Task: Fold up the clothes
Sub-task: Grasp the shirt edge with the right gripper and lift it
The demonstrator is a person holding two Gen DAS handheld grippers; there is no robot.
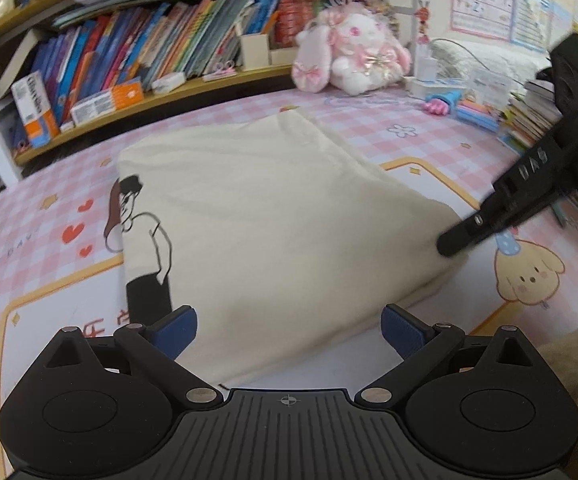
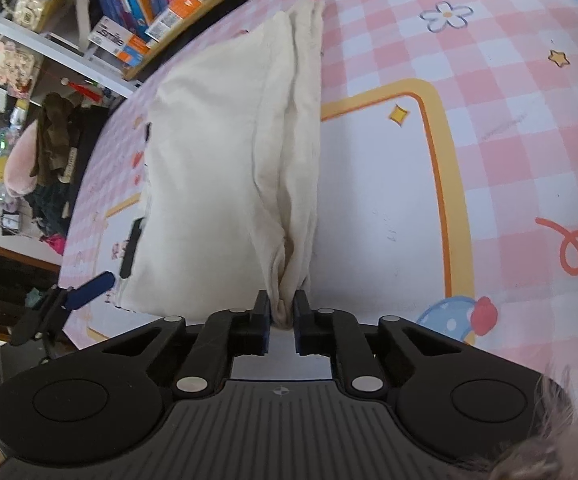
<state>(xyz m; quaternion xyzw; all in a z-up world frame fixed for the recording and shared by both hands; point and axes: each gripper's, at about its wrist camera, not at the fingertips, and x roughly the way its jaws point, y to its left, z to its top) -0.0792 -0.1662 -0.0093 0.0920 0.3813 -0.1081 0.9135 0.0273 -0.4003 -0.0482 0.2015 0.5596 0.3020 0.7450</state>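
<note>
A cream T-shirt (image 1: 273, 216) with a cartoon figure print lies folded on the pink checked mat (image 1: 369, 128). My left gripper (image 1: 289, 330) is open at the shirt's near edge, its blue pads either side of the cloth without pinching it. My right gripper (image 2: 282, 312) is shut on the shirt's bunched right edge (image 2: 289, 208), which is lifted off the mat. In the left wrist view the right gripper (image 1: 461, 236) comes in from the right and touches the shirt's right corner. The left gripper's blue fingertip (image 2: 93, 286) shows at the shirt's left corner in the right wrist view.
A bookshelf (image 1: 129, 60) full of books runs along the far left edge. A pink and white plush rabbit (image 1: 353, 56), a pink toy (image 1: 443, 103) and stacked books (image 1: 529, 116) sit at the far right. The mat (image 2: 489, 120) lies flat to the shirt's right.
</note>
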